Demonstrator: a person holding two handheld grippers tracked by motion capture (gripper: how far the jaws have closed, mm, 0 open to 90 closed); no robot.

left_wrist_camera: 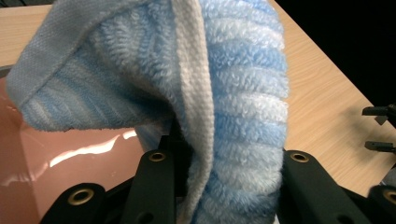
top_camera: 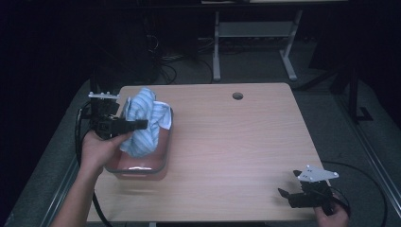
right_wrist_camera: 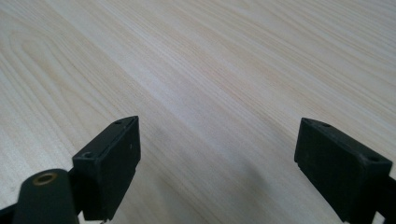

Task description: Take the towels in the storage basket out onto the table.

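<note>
Resting near the right front corner of the wooden table [top_camera: 227, 142], the right gripper [top_camera: 287, 195] has its jaws spread wide over bare wood. Further back on the left, the left gripper [top_camera: 137, 125] is clamped on a blue-and-white striped towel [top_camera: 144, 120], which is bunched up and hanging into the pink tub [top_camera: 142, 166].
</note>
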